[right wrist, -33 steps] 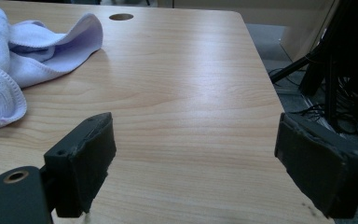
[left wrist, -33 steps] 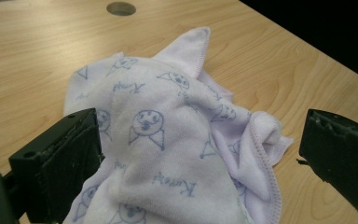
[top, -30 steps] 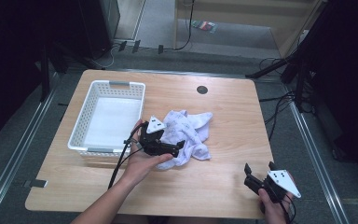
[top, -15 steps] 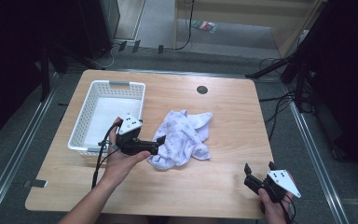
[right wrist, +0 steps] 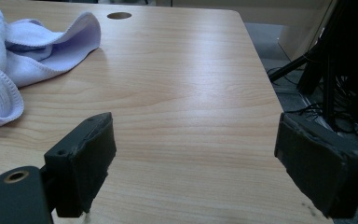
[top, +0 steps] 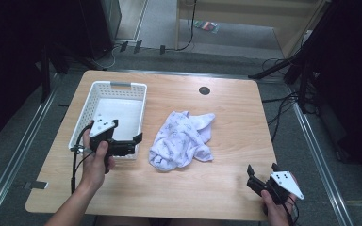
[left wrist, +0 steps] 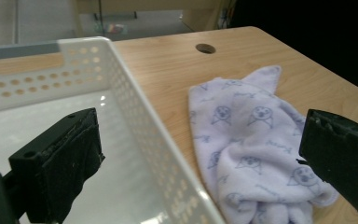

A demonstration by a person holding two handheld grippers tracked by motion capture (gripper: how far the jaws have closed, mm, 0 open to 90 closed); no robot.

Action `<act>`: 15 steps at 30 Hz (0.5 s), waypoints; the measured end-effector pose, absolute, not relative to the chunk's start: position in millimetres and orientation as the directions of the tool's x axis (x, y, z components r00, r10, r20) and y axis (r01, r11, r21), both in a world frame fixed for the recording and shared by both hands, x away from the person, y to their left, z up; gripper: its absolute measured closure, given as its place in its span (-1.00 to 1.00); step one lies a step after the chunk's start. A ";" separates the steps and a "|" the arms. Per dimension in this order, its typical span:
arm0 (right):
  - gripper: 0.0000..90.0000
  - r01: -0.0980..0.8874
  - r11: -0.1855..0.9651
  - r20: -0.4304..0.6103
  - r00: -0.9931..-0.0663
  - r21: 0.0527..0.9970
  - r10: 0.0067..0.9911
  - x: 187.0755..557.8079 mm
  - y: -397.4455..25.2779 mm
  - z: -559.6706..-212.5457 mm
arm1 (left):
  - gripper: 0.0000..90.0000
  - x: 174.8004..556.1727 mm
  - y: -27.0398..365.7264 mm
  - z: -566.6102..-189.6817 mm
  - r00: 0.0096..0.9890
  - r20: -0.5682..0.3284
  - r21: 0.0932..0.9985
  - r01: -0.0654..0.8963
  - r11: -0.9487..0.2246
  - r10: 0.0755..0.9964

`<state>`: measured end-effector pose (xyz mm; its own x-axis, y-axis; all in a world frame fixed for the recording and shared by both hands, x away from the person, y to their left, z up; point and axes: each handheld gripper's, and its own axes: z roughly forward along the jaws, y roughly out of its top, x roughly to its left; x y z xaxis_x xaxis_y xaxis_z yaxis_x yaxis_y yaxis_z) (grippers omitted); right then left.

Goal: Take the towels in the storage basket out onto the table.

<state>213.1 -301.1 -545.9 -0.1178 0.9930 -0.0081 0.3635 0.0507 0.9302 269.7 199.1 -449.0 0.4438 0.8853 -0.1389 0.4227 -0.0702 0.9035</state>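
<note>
The crumpled lilac towel lies mid-frame on the tabletop, just right of the white basket, probably waiting to be dropped in. The left tongs hover wide open over the basket's near corner, holding nothing. The right tongs, lower right, are also wide and empty above bare wood.

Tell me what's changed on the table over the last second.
The left gripper drew back from the cloth toward the white basket, jaws open, holding nothing. The cloth looks slightly rearranged. The right gripper, open, and the basket stayed put.
</note>
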 end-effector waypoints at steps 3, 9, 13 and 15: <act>-0.72 0.364 0.053 -0.011 -0.118 0.930 0.993 213.3 -300.9 -545.9 | -1.00 263.5 220.9 -449.9 0.398 -0.143 0.908 0.417 -0.040 0.906; -0.72 0.359 0.052 -0.010 -0.117 0.932 0.993 213.0 -301.0 -546.0 | -1.00 253.0 250.2 -453.0 0.347 -0.133 0.915 0.403 -0.020 0.928; -0.72 0.362 0.055 -0.013 -0.117 0.931 0.993 213.2 -300.6 -546.0 | -1.00 246.6 267.5 -455.1 0.319 -0.133 0.919 0.395 -0.004 0.938; -0.72 0.360 0.055 -0.014 -0.117 0.931 0.993 213.1 -300.6 -546.0 | -1.00 243.6 275.2 -457.1 0.303 -0.130 0.920 0.391 0.001 0.944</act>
